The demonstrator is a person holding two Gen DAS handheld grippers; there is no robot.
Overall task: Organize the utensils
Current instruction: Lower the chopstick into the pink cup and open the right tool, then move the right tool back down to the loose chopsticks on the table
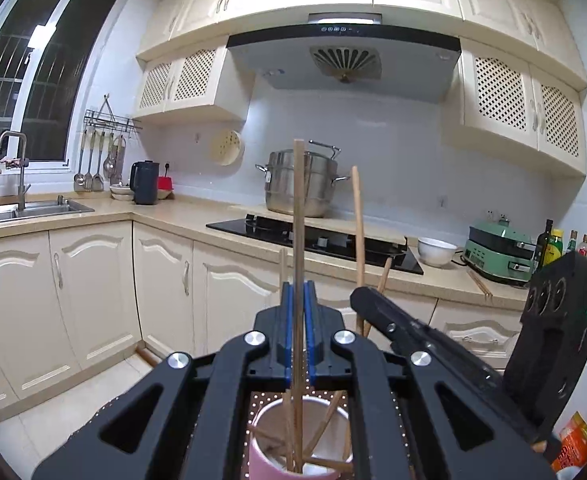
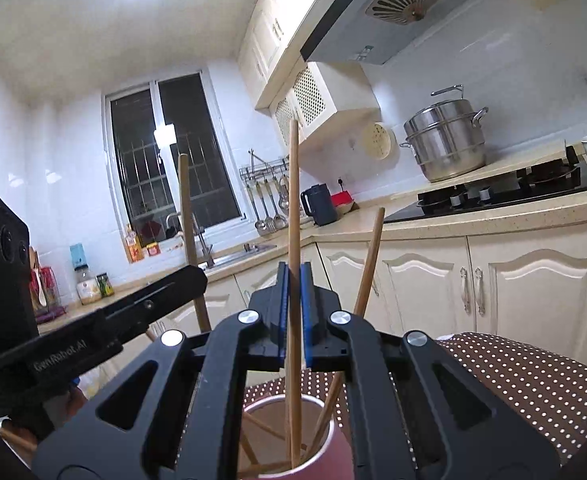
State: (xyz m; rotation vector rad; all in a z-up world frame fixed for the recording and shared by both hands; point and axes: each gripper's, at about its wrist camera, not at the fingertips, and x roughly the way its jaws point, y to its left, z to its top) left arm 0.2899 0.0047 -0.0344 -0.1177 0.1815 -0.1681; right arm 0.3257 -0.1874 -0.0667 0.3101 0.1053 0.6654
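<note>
Chopsticks are what you hold: your left claw [image 1: 298, 292] is clenched on one chopstick [image 1: 298, 208], and your right claw [image 2: 293, 276] is clenched on another [image 2: 293, 208]. Both sticks stand near upright, lower ends down inside the pink cup [image 1: 269, 462]. Each is light, stiff and smooth, so I judge it could slip or swing if pinched near an end; grip around the middle, as you do now. They look like plain brown wood, slender and tapering. More sticks lean loosely in the cup, which stands on a dotted brown cloth [image 2: 533, 376]. Beyond are cream cabinets [image 1: 93, 280] and a steel pot [image 1: 301, 184].
</note>
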